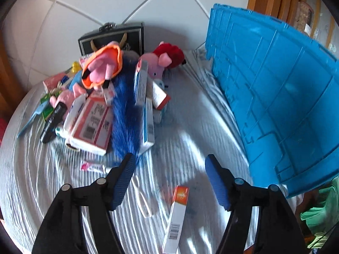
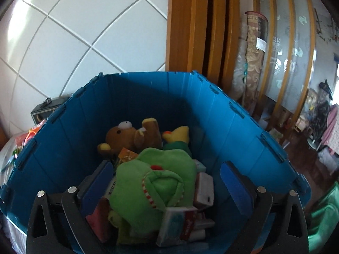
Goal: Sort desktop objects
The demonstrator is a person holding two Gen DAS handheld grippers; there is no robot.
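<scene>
In the left wrist view my left gripper [image 1: 169,158] hangs open over the striped tablecloth [image 1: 190,127]. A narrow white box with an orange end [image 1: 177,216] lies below the gap, and neither pad touches it. Ahead is a pile: a red-and-white box [image 1: 93,124], a blue furry thing [image 1: 125,124], a pink plush with orange trim [image 1: 101,65] and a black torch [image 1: 53,122]. My right gripper [image 2: 166,166] stands wide open above the blue bin [image 2: 148,105]. A green plush [image 2: 152,184] lies in the bin beneath the jaws, apart from both pads.
The bin [image 1: 275,95] stands right of the pile. It also holds a brown bear [image 2: 125,135], a yellow duck [image 2: 180,133] and small boxes [image 2: 203,188]. A black case [image 1: 112,38], a pink pig [image 1: 156,65] and a red plush [image 1: 171,53] sit by the tiled wall. Wooden door frames [image 2: 199,25] rise behind the bin.
</scene>
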